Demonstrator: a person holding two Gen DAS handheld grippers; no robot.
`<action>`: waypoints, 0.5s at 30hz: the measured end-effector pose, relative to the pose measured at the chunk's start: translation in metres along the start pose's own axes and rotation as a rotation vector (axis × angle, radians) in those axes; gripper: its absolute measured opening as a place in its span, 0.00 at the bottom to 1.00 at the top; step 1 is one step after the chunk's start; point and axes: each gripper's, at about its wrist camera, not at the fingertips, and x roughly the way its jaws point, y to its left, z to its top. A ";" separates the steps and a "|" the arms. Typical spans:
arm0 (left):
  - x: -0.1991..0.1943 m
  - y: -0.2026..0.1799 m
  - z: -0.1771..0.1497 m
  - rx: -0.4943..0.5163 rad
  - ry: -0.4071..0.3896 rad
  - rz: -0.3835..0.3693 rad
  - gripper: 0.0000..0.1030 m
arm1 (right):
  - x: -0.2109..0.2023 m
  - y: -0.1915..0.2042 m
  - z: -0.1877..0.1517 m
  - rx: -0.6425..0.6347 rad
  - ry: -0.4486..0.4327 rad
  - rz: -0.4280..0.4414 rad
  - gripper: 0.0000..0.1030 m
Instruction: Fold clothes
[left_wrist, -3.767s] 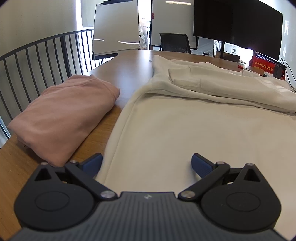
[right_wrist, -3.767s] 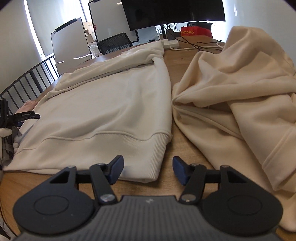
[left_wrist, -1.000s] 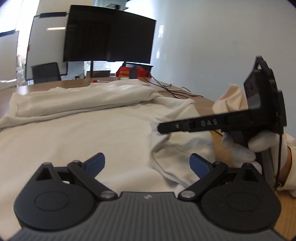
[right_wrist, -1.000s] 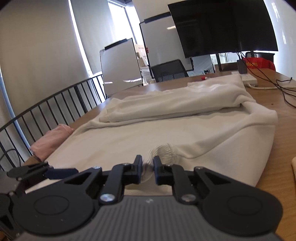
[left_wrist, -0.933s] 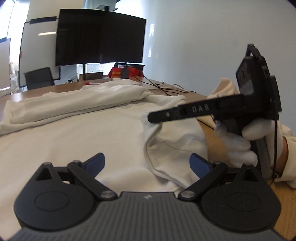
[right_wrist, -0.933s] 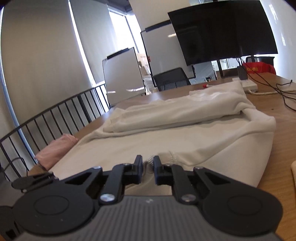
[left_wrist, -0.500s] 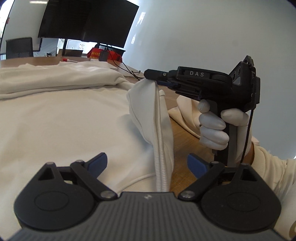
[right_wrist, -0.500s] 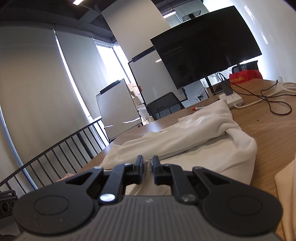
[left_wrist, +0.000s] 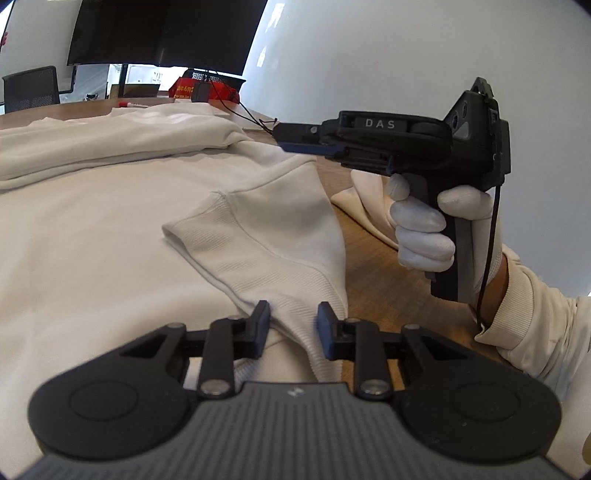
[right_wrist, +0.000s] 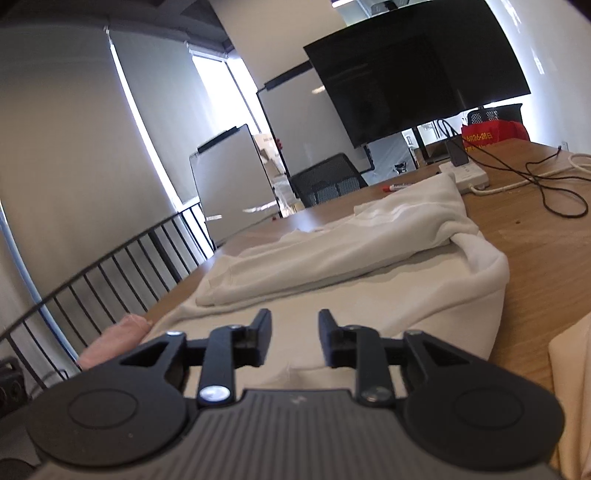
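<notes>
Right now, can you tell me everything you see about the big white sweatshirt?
The white sweatshirt looks soft and thick, lying spread on the wooden table. Its ribbed hem corner is folded back over its body. The left gripper is closing around that ribbed edge. A sleeve lies folded across the far end.

right gripper released hem, left gripper closing

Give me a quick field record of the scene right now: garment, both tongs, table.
garment: white sweatshirt spread on the wooden table, one hem corner folded over onto it
left tongs: jaws closing, ribbed hem corner between them
right tongs: jaws opening, nothing between them, above the sweatshirt
right hand: white glove, gripping the handle
other clothes: pink garment at the table's left edge
</notes>
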 end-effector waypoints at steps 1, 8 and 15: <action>0.000 -0.001 0.000 0.007 0.002 -0.001 0.26 | 0.003 0.005 -0.003 -0.058 0.018 -0.021 0.54; 0.001 -0.007 -0.003 0.043 0.020 -0.007 0.48 | 0.020 0.029 -0.027 -0.426 0.064 -0.178 0.61; 0.006 -0.013 -0.007 0.065 0.066 0.009 0.58 | 0.033 0.023 -0.033 -0.391 0.136 -0.132 0.65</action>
